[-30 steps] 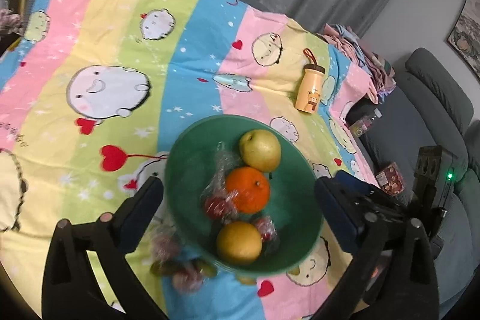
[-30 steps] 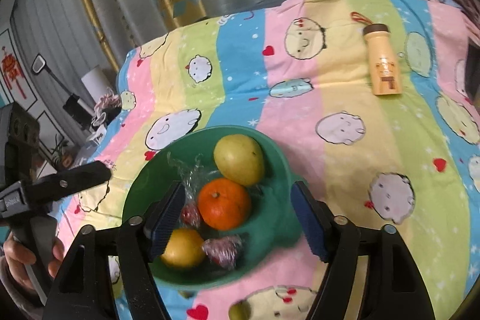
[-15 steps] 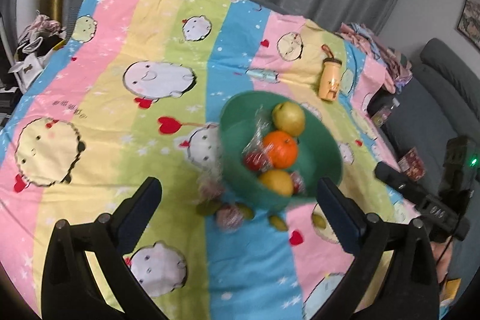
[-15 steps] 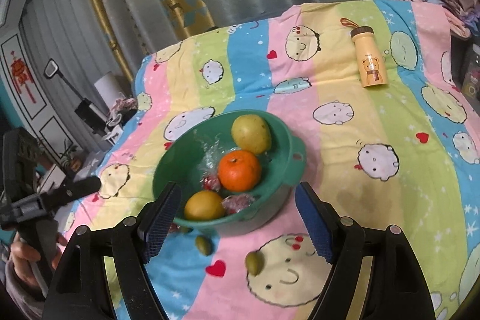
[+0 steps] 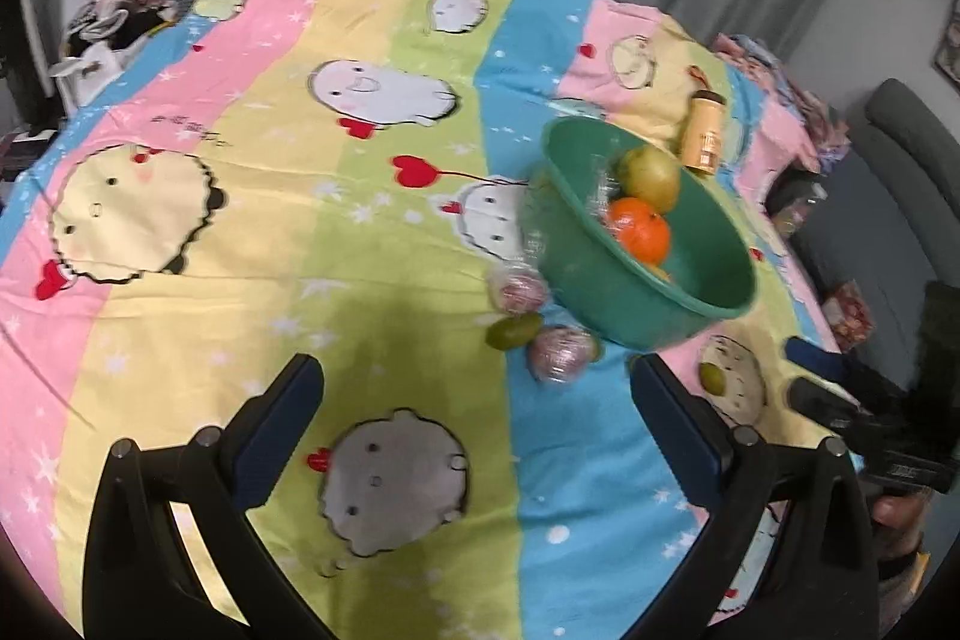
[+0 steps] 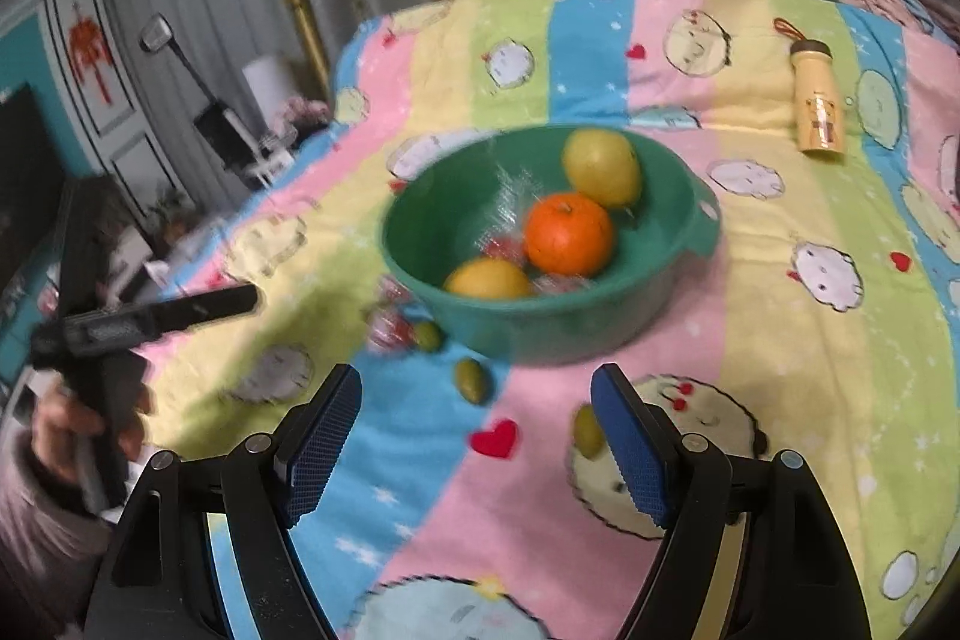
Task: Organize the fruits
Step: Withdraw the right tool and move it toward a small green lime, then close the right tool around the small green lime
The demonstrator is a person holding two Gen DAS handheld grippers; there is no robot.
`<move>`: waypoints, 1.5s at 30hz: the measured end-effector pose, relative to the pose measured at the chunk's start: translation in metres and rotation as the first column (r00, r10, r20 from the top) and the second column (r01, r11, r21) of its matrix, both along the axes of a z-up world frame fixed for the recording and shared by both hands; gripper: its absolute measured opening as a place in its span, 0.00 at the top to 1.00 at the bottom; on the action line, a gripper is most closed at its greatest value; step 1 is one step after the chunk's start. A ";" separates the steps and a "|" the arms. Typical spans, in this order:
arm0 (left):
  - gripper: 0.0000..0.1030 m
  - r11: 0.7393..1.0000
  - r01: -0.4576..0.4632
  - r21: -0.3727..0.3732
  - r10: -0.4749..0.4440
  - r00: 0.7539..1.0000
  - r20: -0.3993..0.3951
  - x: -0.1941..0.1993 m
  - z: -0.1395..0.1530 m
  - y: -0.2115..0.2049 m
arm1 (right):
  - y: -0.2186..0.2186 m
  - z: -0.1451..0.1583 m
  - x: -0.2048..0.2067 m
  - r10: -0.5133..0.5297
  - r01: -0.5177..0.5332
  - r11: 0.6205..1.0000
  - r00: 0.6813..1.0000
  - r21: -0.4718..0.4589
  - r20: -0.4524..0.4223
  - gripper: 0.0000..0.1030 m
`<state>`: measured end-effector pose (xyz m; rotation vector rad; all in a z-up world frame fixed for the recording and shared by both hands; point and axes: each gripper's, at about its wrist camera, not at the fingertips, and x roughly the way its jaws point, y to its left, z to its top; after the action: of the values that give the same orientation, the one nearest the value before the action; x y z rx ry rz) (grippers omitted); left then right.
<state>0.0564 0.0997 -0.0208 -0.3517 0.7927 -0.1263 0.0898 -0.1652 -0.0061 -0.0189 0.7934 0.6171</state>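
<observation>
A green bowl (image 6: pixel 540 328) on the striped cartoon cloth holds a pear (image 6: pixel 603 166), an orange (image 6: pixel 567 232), a yellow fruit (image 6: pixel 489 280) and wrapped red fruit (image 6: pixel 504 247). Small green fruits (image 6: pixel 471 379) (image 6: pixel 588 430) (image 6: pixel 429 334) lie on the cloth in front of it, beside a wrapped fruit (image 6: pixel 390 325). My right gripper (image 6: pixel 477 388) hovers open and empty just short of them. In the left wrist view the bowl (image 5: pixel 624 316) sits at upper right, with two wrapped fruits (image 5: pixel 519 289) (image 5: pixel 561 352) and a green fruit (image 5: pixel 513 331) near it. My left gripper (image 5: pixel 474 376) is open and empty.
A yellow bottle (image 6: pixel 816 112) lies on the cloth behind the bowl to the right. A hand (image 6: pixel 78 430) holds the left gripper at the left of the right wrist view. A grey sofa (image 5: pixel 888 196) borders the cloth's right edge; curtains hang behind.
Both grippers have drawn back from the bowl, which now looks smaller and farther away. The small fruits on the cloth in front of it have come into view.
</observation>
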 end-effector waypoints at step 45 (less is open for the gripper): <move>0.48 0.974 0.186 0.129 -0.175 0.980 -0.093 0.061 -0.053 -0.149 | -0.037 -0.054 0.039 -0.084 0.076 0.995 0.984 -0.056 -0.157 0.80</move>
<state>0.1176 -0.0490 -0.0736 -0.1541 0.9082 -0.2282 0.1287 -0.2025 -0.0605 0.0170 0.9596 0.5265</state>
